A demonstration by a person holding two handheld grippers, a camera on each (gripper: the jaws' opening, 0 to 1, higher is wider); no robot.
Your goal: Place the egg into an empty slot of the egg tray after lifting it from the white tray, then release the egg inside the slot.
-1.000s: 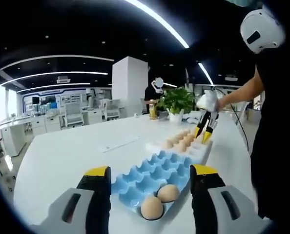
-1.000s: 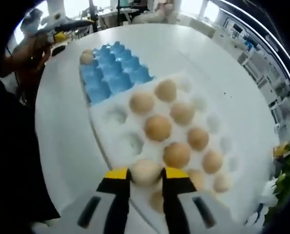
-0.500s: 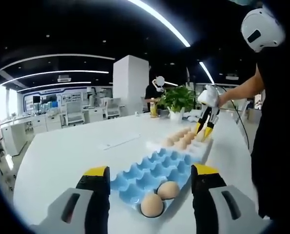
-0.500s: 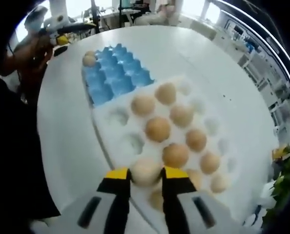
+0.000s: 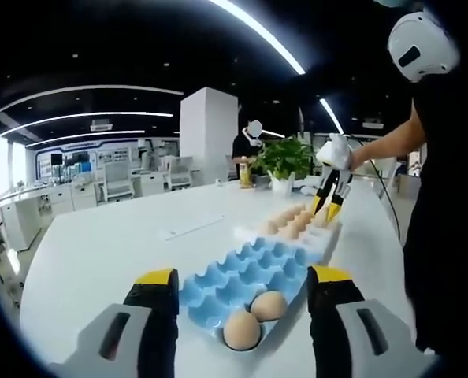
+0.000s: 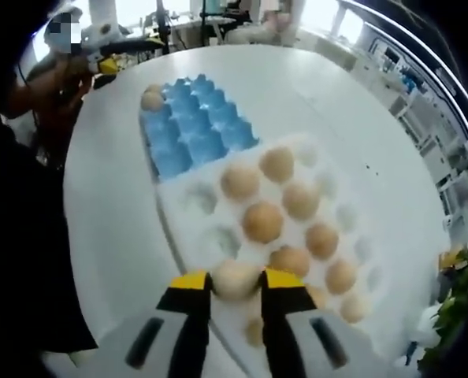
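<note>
The right tool (image 6: 235,283) pinches a pale egg (image 6: 235,277) between its yellow-tipped jaws, above the near edge of the white tray (image 6: 188,227), which holds about ten brown eggs in its cups. The blue egg tray (image 5: 246,276) lies end to end with it on the white bench (image 5: 100,252), two eggs (image 5: 242,329) in its near corner. The left tool (image 5: 246,285) stands spread beside that corner, gripping nothing.

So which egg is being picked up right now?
Find the white tray lying next to the blue egg tray. At the white tray's near edge, one pale egg sits pinched between the right gripper's yellow-tipped fingers; its neighbours lie untouched.
</note>
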